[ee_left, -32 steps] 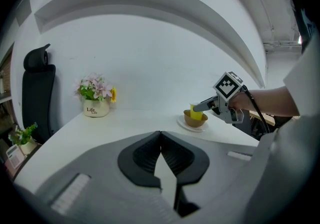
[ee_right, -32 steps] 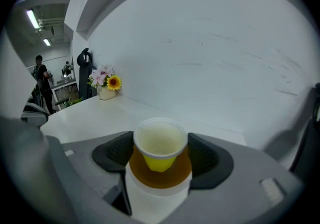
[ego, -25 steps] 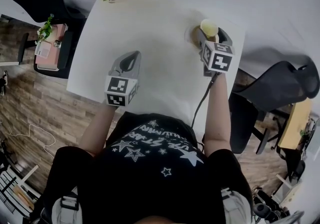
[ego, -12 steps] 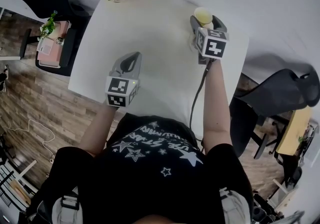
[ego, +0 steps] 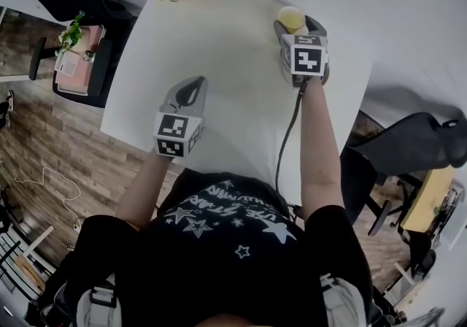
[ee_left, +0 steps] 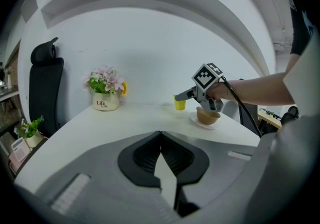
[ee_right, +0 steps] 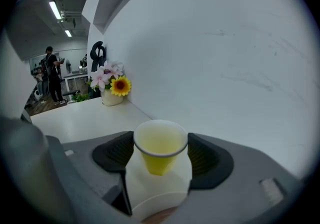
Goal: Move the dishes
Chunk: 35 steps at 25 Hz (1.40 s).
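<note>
Cup (ee_right: 160,142) upright, mouth up, in right tool (ego: 292,24)

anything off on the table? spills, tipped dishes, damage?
Nothing stands out. The yellow cup sits upright in the right gripper's jaws, the brown bowl rests level on its white plate, and the flower pot stands upright at the far corner. No spill visible.

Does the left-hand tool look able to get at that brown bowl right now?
Probably not cleanly: the right gripper, holding the yellow cup, hangs right over the bowl, and the left gripper has its fingers shut.
</note>
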Each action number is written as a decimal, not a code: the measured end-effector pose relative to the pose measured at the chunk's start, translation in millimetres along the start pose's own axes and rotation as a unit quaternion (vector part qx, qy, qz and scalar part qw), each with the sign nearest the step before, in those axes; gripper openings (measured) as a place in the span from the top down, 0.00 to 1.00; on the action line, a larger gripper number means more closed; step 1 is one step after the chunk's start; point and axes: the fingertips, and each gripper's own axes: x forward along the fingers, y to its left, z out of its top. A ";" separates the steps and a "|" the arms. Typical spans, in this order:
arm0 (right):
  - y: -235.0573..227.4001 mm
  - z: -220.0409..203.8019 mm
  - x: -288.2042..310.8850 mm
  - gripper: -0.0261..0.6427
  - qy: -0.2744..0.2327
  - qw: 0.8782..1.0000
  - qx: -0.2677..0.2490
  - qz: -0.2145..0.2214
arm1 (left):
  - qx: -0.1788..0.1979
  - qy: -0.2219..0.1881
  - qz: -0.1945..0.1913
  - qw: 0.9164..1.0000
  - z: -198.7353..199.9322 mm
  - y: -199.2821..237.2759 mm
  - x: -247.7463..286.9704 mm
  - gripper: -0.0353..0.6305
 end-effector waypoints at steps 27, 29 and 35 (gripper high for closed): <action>6.4 -33.0 -7.7 0.42 0.056 0.998 0.008 0.018 | 0.006 0.000 -0.010 1.000 0.7 -5.7 2.4 0.93; 3.2 -31.8 -16.6 0.42 0.050 0.999 0.015 0.016 | 0.009 -0.002 -0.011 1.000 2.6 -7.6 1.6 0.93; -12.7 -29.6 -54.8 0.42 0.040 0.999 0.030 -0.008 | 0.017 -0.007 -0.019 1.000 8.1 -16.7 0.5 0.93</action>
